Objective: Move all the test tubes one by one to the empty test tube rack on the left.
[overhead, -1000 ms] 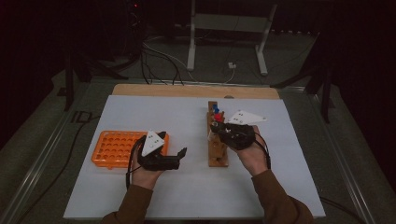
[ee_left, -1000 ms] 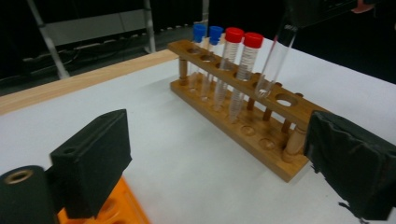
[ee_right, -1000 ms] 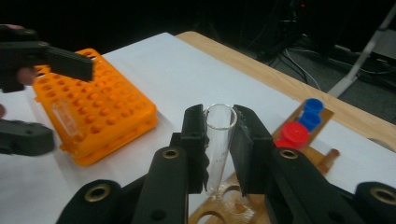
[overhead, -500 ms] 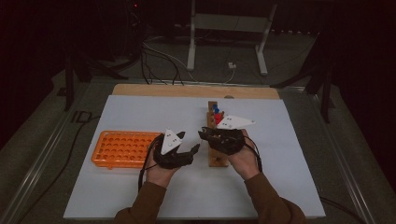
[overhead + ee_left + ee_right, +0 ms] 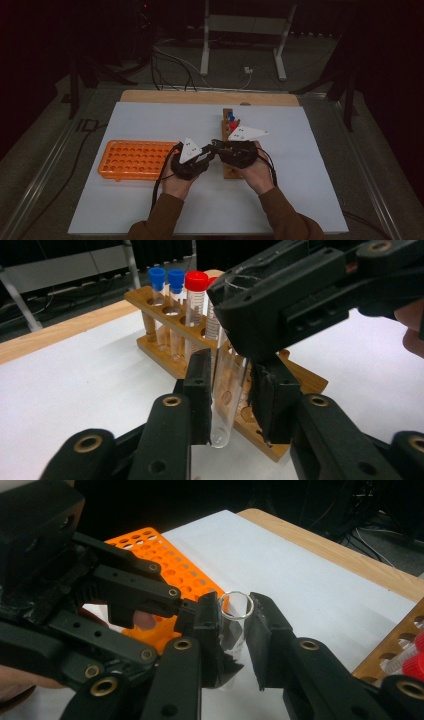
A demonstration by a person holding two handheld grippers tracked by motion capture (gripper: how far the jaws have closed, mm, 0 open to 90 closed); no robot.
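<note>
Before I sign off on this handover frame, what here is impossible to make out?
- High view: clear test tube, hidden between left tool and right tool; too small.
- Left gripper view: the tube's rim, covered by the right tool.
- Right gripper view: wooden rack, cut off by the right edge.

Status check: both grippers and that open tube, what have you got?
Left gripper just closed on clear tube, low end. Right gripper shut on its rim end. Tube clear above wooden rack. Nothing in the way.
</note>
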